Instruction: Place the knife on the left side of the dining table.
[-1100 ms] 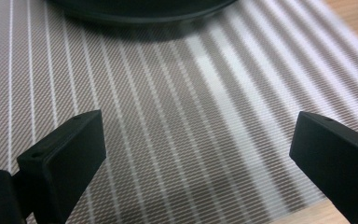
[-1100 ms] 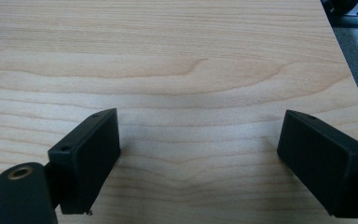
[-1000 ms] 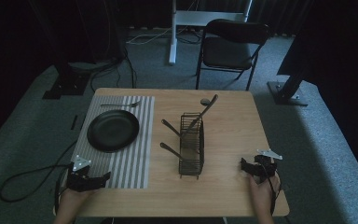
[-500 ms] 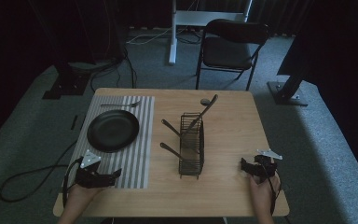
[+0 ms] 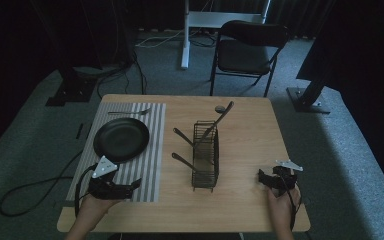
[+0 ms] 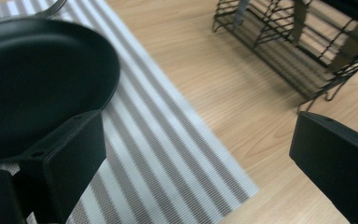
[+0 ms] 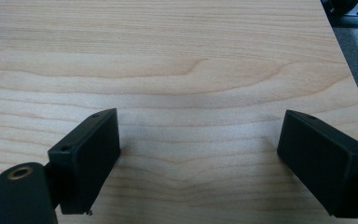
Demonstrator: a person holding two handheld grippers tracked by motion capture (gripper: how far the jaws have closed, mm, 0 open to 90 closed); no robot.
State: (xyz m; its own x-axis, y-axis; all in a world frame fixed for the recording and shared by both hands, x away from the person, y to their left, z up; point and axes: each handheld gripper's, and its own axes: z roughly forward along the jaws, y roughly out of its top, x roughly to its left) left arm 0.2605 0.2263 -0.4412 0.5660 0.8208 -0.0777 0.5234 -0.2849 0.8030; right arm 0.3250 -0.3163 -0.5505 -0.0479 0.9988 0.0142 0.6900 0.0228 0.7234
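A black plate point(image 5: 121, 139) point(image 6: 32, 79) lies on a grey striped placemat point(image 5: 152, 130) point(image 6: 168, 158) on the left half of the wooden table point(image 5: 250, 130). A fork point(image 5: 130, 112) lies at the mat's far edge. A black wire rack point(image 5: 205, 155) point(image 6: 298, 51) stands mid-table with dark-handled utensils point(image 5: 182, 135) sticking out and a long spoon point(image 5: 222, 115) leaning at its far end. My left gripper point(image 5: 134, 185) point(image 6: 200, 154) is open over the mat's near right corner, beside the plate. My right gripper point(image 5: 261, 177) point(image 7: 200, 154) is open over bare wood near the right front.
A folding chair point(image 5: 247, 50) stands on the carpet beyond the table, with a white stand base point(image 5: 185, 45) and dark equipment feet point(image 5: 307, 100) around it. The left gripper's cable point(image 5: 30, 195) loops over the floor at the left. The table's right edge point(image 7: 349, 70) runs close to the right gripper.
My left gripper has moved right and slightly forward along the placemat's near edge, toward the rack. The right gripper has not moved.
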